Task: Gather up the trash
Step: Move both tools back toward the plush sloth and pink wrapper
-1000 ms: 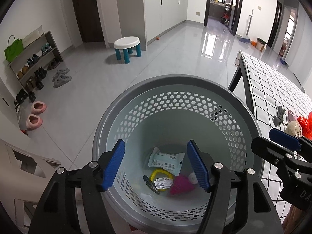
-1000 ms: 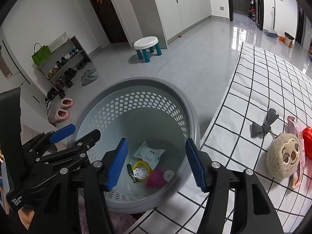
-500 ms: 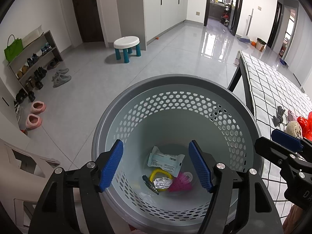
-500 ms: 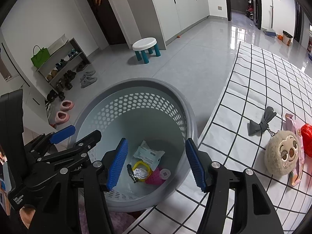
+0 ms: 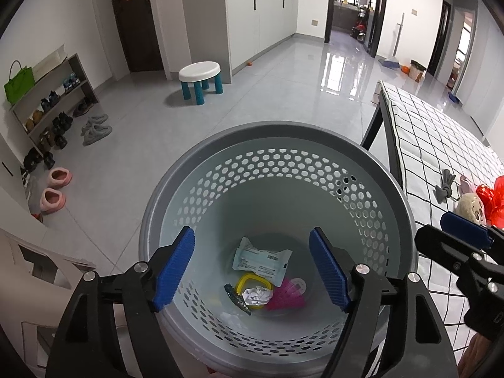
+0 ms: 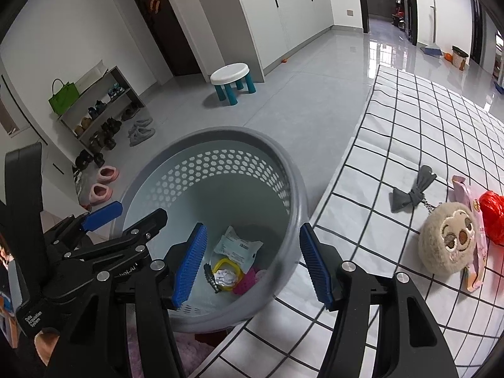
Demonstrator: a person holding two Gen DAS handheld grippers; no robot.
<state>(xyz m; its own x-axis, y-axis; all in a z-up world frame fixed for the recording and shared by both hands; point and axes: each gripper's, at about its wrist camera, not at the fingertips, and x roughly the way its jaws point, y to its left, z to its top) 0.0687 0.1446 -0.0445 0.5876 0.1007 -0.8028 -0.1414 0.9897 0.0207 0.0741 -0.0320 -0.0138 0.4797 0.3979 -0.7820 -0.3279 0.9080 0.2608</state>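
**Both tongs spread over the trash basket**

The grey perforated basket (image 5: 277,145) stands upright on the floor just beside the near left edge of the checked table (image 6: 409,119), its mouth facing up at my tongs. At its bottom the white wrapper (image 5: 261,260) lies with its long axis running left to right, a little tilted; nearer to me sit a yellow ring (image 5: 253,283), a crumpled paper ball (image 5: 258,294), a pink piece (image 5: 288,296) and a dark strip (image 5: 237,299), all close together.

My right view shows the tabletop plainly: a grey bow (image 6: 412,193), a plush toy (image 6: 449,241) and a red wrapper (image 6: 491,215) well apart from the basket. My left view squeezes those to its right edge but looks straight down the basket's middle.

My left tongs (image 5: 252,271) hang above the basket's mouth, blue pads wide apart and just opening further, nothing between them. My right tongs (image 6: 252,264) straddle the basket's near right rim, spread, pads touching nothing.
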